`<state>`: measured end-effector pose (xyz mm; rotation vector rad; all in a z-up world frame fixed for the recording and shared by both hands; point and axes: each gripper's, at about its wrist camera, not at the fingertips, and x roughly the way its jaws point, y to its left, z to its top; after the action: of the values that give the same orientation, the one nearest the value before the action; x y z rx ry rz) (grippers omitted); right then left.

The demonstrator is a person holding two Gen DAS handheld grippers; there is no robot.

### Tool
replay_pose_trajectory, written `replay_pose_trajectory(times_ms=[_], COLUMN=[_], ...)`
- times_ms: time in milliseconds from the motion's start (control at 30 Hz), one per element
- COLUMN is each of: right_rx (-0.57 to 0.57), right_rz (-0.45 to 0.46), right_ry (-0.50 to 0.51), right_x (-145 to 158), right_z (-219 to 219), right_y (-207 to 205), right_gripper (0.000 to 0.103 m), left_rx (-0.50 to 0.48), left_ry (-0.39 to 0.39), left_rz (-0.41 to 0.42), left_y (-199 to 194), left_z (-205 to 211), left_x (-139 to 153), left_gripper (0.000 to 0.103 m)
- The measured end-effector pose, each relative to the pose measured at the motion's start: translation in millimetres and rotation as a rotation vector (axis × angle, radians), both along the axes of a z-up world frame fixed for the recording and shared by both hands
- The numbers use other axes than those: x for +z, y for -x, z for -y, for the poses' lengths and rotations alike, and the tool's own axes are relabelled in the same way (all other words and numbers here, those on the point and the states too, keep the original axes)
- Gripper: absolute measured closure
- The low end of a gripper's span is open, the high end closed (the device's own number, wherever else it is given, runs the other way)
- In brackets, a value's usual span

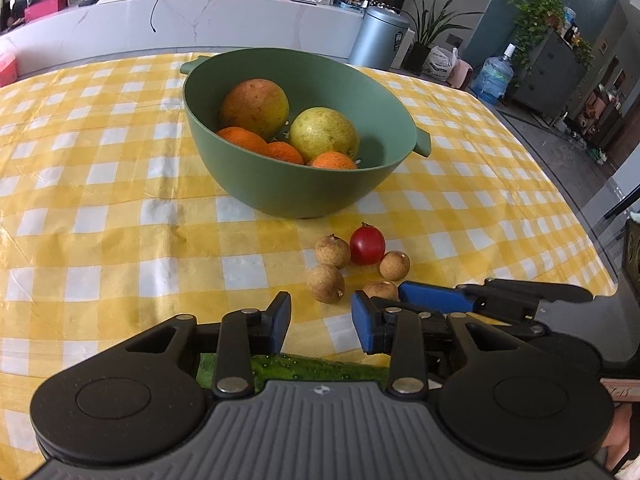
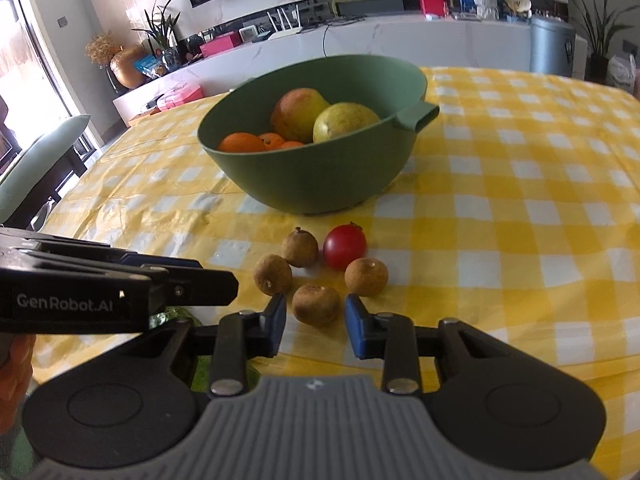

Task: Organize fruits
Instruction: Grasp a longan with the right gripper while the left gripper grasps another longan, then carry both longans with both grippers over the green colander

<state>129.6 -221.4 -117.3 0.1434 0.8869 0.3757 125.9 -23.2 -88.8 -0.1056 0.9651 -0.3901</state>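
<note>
Four small, round, rough tan fruits and one glossy red tomato lie clustered on the yellow checked tablecloth, just before the green bowl of oranges and pears. The left gripper and right gripper are both partly open, holding nothing; the nearest tan fruit lies just beyond the right's tips.

Table, yellow-checked cloth: green bowl centre; four brown longans, one red tomato near; cucumber nearest.
</note>
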Motion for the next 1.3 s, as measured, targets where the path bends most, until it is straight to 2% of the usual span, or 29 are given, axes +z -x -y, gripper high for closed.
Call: replay_pose_trajectory(times_ms=[167, 233, 633, 733, 867, 1100, 1300], right_rx=[0.0, -0.007, -0.016, -0.022, -0.024, -0.02, -0.021], right_rz=[-0.01, -0.02, 0.0, -0.014, -0.012, -0.008, -0.003], right_ry=[0.001, -0.003, 0.031, 0.037, 0.033, 0.038, 0.036], right_x=[-4.7, -6.8, -3.7, -6.8, -7.5, -7.5, -5.9], right_z=[-3.7, -3.8, -3.3, -2.6, -2.2, -3.1, -2.7], right_y=[-5.0, -7.6, 0.1, -1.9, -2.9, -2.8, -1.1], right_gripper=[0.074, 0.078, 0.079, 0.079, 0.079, 0.079, 0.079], left_rx=[0.0, 0.005, 0.025, 0.034, 0.045, 0.056, 0.055], left_ry=[-0.002, -0.002, 0.001, 0.01, 0.031, 0.039, 0.019], left_rz=[-0.009, -0.019, -0.086, -0.1, -0.097, -0.082, -0.053], left_y=[-5.8, -9.1, -23.6, -26.2, -27.1, -23.7, -15.4], left_z=[4.3, 6.2, 17.2, 16.3, 13.3, 10.5, 7.4], left_x=[-3.6, -6.0, -20.6, -24.7, -25.7, -24.4, -11.1], left_gripper=[0.062, 0.062, 0.062, 0.068, 0.075, 0.077, 0.077])
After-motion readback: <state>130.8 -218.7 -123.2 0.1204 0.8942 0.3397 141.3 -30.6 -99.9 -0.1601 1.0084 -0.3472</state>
